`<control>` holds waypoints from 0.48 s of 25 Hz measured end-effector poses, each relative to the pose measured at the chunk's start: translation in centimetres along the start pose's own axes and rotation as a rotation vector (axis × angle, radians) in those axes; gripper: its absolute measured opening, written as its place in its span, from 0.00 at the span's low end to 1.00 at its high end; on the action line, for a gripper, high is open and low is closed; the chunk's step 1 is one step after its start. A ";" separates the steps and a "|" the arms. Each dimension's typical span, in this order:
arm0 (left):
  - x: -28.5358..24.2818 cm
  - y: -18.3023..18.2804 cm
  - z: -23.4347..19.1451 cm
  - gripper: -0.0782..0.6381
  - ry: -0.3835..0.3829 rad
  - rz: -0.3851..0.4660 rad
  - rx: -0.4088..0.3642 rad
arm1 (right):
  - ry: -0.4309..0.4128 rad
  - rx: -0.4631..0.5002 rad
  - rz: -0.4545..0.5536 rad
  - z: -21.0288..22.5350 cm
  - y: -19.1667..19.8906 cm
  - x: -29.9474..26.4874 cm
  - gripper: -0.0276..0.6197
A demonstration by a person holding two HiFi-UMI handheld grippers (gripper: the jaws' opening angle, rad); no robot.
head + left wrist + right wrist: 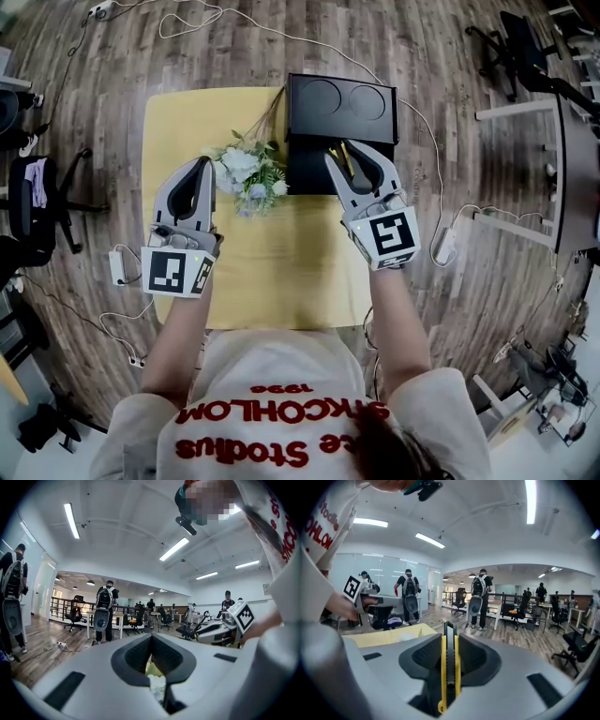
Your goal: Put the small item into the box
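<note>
A black box (302,176) stands open at the far edge of the yellow table (281,272), its lid (342,101) raised behind it. My right gripper (347,157) hovers over the box, shut on a slim yellow and black cutter (345,161). In the right gripper view the cutter (449,667) stands upright, clamped between the jaws of the right gripper (449,641). To the left of the box my left gripper (208,167) is shut on a bunch of white and blue artificial flowers (248,173). White and green bits of the flowers (157,684) show between the jaws of the left gripper (152,665).
Cables and a power strip (118,266) lie on the wooden floor around the table. Office chairs (42,202) stand at the left, and a white desk (562,178) at the right. People with backpacks (477,597) stand farther off in the room.
</note>
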State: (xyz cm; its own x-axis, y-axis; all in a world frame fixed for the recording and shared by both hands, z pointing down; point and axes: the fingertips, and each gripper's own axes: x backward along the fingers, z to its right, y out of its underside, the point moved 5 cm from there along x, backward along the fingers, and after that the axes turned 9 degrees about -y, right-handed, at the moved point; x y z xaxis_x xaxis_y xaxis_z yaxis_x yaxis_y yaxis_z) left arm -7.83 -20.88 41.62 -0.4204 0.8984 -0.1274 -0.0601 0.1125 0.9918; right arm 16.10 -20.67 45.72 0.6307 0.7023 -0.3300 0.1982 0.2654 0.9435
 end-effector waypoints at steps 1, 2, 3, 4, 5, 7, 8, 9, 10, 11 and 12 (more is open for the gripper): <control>0.0 0.2 0.0 0.12 -0.001 -0.006 0.000 | -0.016 0.022 -0.036 0.1 0.6 -0.6 0.22; 0.0 0.4 0.0 0.12 -0.002 -0.012 -0.001 | -0.034 0.043 -0.071 0.1 1.3 -1.2 0.22; 0.1 0.6 0.0 0.12 -0.004 -0.016 -0.001 | -0.052 0.062 -0.107 0.1 2.1 -1.7 0.22; 0.1 0.8 -0.1 0.12 -0.007 -0.019 -0.001 | -0.070 0.079 -0.142 0.0 2.9 -2.2 0.22; 0.1 1.0 -0.2 0.12 -0.010 -0.023 0.000 | -0.087 0.094 -0.177 0.0 3.7 -2.6 0.22; 0.2 1.3 -0.3 0.12 -0.016 -0.033 0.002 | -0.116 0.121 -0.245 -0.1 5.1 -3.3 0.22; 0.3 1.4 -0.4 0.12 -0.018 -0.038 0.001 | -0.127 0.132 -0.281 -0.2 5.7 -3.6 0.22; 0.3 1.5 -0.4 0.12 -0.020 -0.042 0.000 | -0.139 0.139 -0.319 -0.2 6.2 -3.9 0.22; 0.4 1.5 -0.5 0.12 -0.021 -0.044 -0.001 | -0.151 0.143 -0.358 -0.2 6.7 -4.1 0.22; 0.4 1.5 -0.5 0.12 -0.023 -0.047 -0.002 | -0.165 0.144 -0.394 -0.2 7.2 -4.4 0.22; 0.5 1.6 -0.5 0.12 -0.024 -0.048 -0.002 | -0.181 0.142 -0.427 -0.2 7.7 -4.7 0.22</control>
State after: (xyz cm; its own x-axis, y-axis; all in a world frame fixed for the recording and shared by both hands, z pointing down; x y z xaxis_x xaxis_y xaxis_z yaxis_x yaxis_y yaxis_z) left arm -8.57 -20.49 43.12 -0.3953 0.9018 -0.1746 -0.0815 0.1549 0.9846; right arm 14.48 -21.84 54.51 0.5882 0.4209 -0.6905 0.5606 0.4033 0.7233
